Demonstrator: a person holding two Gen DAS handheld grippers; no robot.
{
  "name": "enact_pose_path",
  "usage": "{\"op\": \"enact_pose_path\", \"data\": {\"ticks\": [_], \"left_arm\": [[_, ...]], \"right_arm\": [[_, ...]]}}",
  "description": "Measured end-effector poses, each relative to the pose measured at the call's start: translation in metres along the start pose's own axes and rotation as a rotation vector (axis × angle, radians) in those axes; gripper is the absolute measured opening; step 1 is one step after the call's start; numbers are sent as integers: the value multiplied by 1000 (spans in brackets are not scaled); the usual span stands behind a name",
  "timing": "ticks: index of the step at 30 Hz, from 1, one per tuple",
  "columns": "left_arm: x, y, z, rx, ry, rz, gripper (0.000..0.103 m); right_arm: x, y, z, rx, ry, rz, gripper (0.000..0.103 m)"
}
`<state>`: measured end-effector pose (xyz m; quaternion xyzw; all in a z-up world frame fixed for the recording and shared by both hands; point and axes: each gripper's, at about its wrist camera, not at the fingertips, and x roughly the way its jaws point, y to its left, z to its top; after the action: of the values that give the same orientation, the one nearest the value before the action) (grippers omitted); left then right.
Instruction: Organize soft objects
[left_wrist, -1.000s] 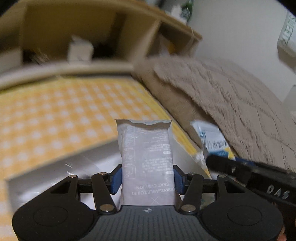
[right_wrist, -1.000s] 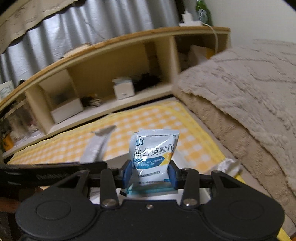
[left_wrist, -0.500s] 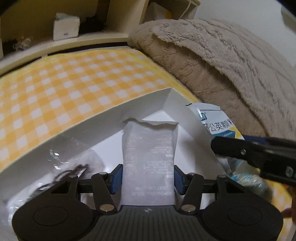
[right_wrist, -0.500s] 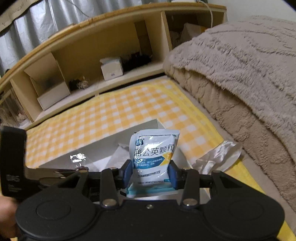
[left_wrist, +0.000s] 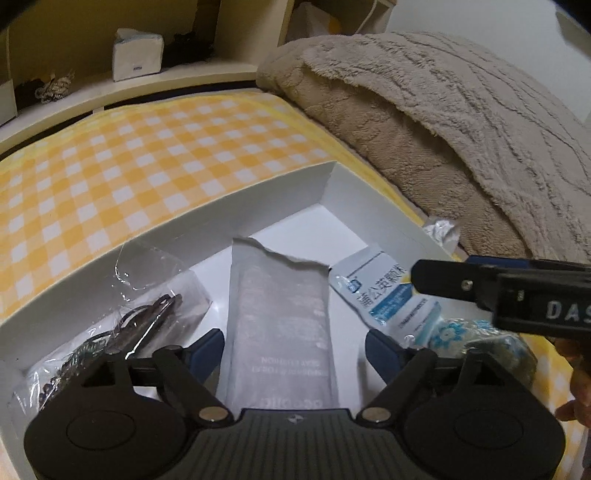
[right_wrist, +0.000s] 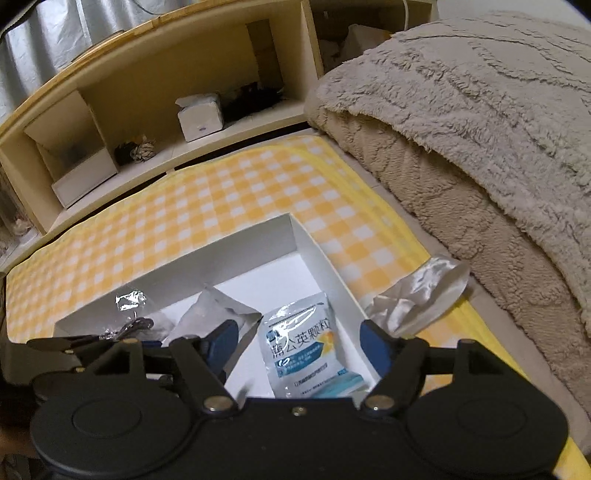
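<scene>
Packets: a grey packet (left_wrist: 279, 314) and a blue-and-white sachet (right_wrist: 308, 350) both lie inside the white box (left_wrist: 221, 218), each between the spread fingers of a claw.
Hidden parts: the near end of each packet is cut off by the claw body above it; the clear bag (left_wrist: 122, 325) at the box's left end holds something dark that is hard to make out.
Left claw (left_wrist: 293, 350): jaws wide, blue pads standing clear of the grey packet on both sides.
Right claw (right_wrist: 295, 349): jaws wide, sachet lying loose between them, nearer the right pad.
Writing: the grey packet's print is upside down and too blurred to read; the sachet carries large Chinese characters over a blue band; the right claw's side, seen from the left wrist view, reads "DAS", cut off at the edge.
Beside the box: crumpled silvery wrapper (right_wrist: 417, 295) on the yellow checked cloth (right_wrist: 221, 199).
Beyond: beige blanket (right_wrist: 480, 129) at right; wooden shelf (right_wrist: 166, 74) with a tissue box (right_wrist: 201, 116).
</scene>
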<state>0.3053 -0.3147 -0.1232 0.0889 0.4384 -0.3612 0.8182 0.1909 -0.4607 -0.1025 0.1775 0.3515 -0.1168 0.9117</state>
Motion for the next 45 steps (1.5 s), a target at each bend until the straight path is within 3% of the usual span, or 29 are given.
{"op": "enact_pose_path", "data": {"ticks": [16,31,45], "left_arm": [[-57,-9,-1,12,-72,37,103],[-144,2,-27,-61,-159,98,103],[-251,1,-79,-150,-299,179,103]], "right_arm": [[-33,10,2,-38,-36,-1,73],[-84,48,-1,-147,-100,22,77],[-167,94,-18,-231,-189,152,80]]}}
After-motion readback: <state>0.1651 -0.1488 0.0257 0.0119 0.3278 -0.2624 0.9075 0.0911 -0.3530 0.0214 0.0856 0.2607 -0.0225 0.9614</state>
